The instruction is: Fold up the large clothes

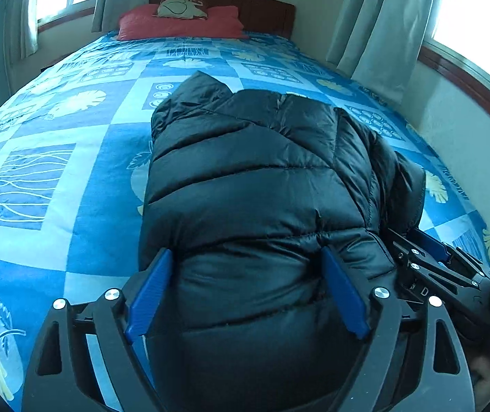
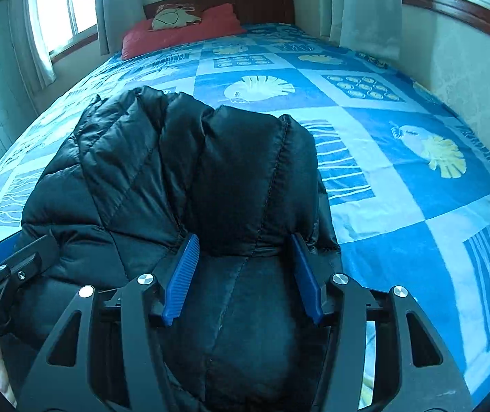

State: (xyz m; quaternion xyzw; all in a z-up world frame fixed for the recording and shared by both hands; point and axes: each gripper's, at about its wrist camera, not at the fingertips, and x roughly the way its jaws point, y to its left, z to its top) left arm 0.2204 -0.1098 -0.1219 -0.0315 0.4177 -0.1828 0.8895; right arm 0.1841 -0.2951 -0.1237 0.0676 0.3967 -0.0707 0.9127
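black puffer jacket (image 1: 258,185) bundled mid-frame on blue patterned bedspread (image 1: 73,178), left gripper (image 1: 248,295) and right gripper (image 2: 245,278) both spread wide, jaws straddling its near edge, red pillow (image 1: 179,22) at top

Blue patterned bedspread (image 1: 73,178); red pillow (image 1: 179,24), dark wooden headboard (image 1: 255,8); pale curtains (image 1: 382,24)

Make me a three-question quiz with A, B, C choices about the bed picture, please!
1. Where is the red pillow? A at the headboard B on the floor C under the jacket
2. What colour is the puffy jacket? A red B black C yellow
3. How are the left gripper fingers? A shut tight B missing C spread apart

Answers: 1 A, it lies at the bed's far end. 2 B, its quilted fabric is black. 3 C, blue pads sit wide, jacket between them.
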